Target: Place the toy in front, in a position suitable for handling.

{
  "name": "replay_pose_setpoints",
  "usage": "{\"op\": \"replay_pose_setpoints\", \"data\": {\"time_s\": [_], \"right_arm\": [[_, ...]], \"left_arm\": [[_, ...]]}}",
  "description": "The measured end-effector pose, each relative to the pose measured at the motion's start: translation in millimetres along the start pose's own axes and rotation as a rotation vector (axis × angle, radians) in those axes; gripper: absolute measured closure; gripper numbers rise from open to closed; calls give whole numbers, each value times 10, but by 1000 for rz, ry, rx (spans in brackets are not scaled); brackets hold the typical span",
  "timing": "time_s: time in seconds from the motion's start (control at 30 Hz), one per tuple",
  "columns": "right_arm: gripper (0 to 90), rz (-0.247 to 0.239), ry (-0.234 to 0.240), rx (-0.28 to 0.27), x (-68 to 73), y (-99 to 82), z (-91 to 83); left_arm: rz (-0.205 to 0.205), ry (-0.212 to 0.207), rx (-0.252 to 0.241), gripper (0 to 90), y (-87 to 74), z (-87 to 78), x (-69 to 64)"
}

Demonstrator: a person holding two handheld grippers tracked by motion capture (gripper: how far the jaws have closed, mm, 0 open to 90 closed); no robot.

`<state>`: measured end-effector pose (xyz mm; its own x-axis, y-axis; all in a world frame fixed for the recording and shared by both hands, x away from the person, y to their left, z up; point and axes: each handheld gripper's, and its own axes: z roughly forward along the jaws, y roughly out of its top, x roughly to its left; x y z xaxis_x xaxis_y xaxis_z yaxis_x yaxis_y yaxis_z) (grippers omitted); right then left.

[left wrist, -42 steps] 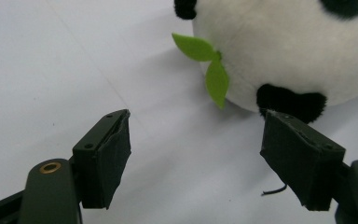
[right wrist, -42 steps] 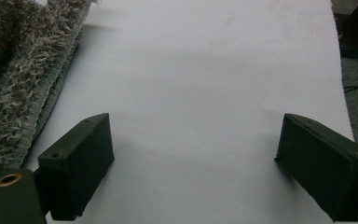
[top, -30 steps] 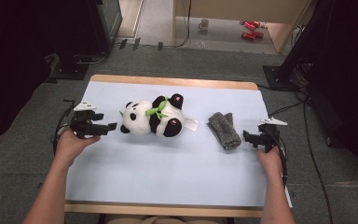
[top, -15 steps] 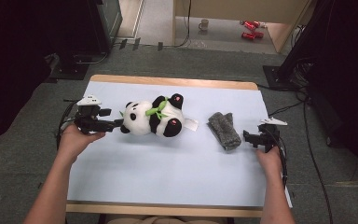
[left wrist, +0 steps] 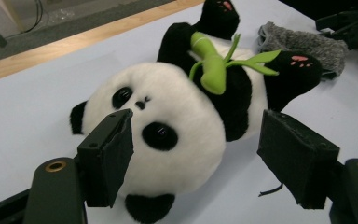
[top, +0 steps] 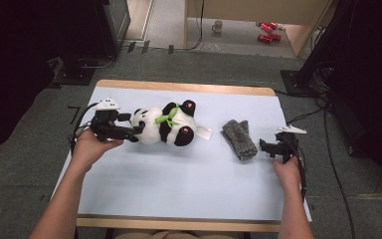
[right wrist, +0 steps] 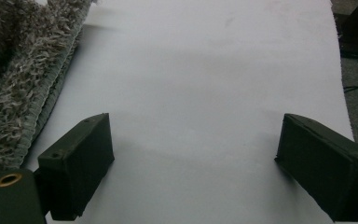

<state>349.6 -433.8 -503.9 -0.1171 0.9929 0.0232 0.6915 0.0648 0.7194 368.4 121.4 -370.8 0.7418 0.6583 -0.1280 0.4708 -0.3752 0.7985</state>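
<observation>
Left hand-held gripper point(left wrist: 196, 154), jaws spread wide around the head of the plush panda point(left wrist: 177, 126), which lies on its back on the counter point(top: 179, 184). Right hand-held gripper point(right wrist: 193, 163), jaws likewise apart over bare counter, just beside a grey knitted cloth point(right wrist: 14, 88).

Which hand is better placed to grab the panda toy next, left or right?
Left. The left claw is open right at the panda toy, its jaws on either side of the head. The right claw is open beside the grey cloth, which lies between it and the panda.
</observation>
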Motion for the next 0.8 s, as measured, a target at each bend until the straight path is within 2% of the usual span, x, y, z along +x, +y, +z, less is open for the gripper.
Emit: {"op": "replay_pose_setpoints", "data": {"time_s": [0.1, 0.63, 0.8], "right_arm": [[99, 0, 0, 0, 0, 0, 0], [99, -1, -1, 0, 2, 0, -1], [99, -1, -1, 0, 2, 0, -1]], "left_arm": [[22, -14, 1, 260, 39, 93, -65], [49, -50, 30, 260, 189, 493, -170], [37, -60, 32, 263, 236, 636, -161]]}}
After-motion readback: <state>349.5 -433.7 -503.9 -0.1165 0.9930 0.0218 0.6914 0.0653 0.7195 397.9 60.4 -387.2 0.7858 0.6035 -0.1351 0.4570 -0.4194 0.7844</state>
